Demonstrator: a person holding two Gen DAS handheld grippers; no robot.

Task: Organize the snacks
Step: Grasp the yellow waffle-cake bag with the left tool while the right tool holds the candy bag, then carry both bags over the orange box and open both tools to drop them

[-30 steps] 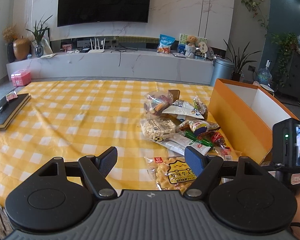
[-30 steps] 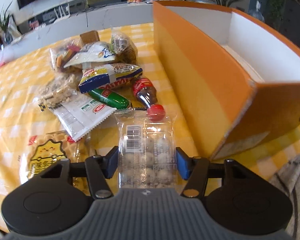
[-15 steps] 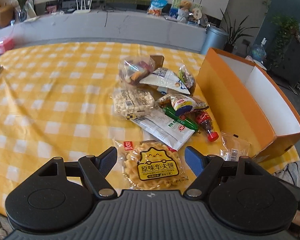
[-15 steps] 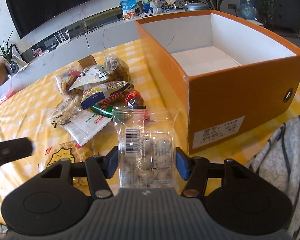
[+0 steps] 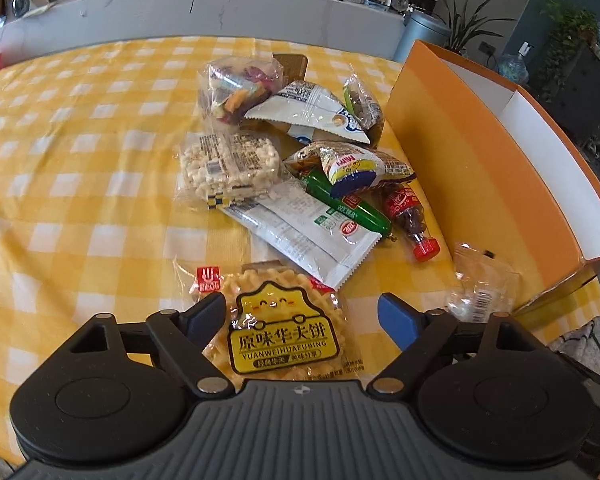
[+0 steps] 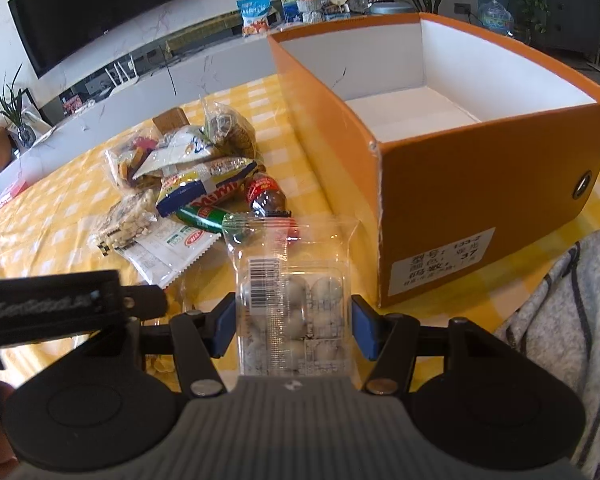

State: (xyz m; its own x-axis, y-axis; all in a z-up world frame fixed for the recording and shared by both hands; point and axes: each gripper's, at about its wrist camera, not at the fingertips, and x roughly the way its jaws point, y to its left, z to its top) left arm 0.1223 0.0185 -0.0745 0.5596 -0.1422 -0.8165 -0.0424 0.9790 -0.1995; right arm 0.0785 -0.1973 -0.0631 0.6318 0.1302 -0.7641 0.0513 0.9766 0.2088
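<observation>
A waffle pack with a yellow label [image 5: 284, 332] lies on the yellow checked tablecloth. My left gripper [image 5: 302, 318] hangs just over it, its jaws opening wide to either side of the pack, pads not pressing. Beyond it lies a pile of snacks [image 5: 284, 168]: puffed-rice bar, white sachets, green sausage stick, small cola-shaped bottle. My right gripper [image 6: 294, 324] is shut on a clear pack of white round sweets [image 6: 292, 292], held above the table by the near corner of the open orange box [image 6: 480, 184]. The clear pack [image 5: 480, 284] also shows in the left wrist view.
The orange box [image 5: 480, 168] stands along the table's right side, its white inside bare. The left device's black body [image 6: 60, 304] sits close on the right gripper's left. Grey striped clothing [image 6: 560, 320] lies at the table's near right edge. A low TV cabinet runs behind.
My left gripper tipped down and came in over the waffle pack, and its jaws spread wider. The right gripper lifted the clear pack off the table, then held still.
</observation>
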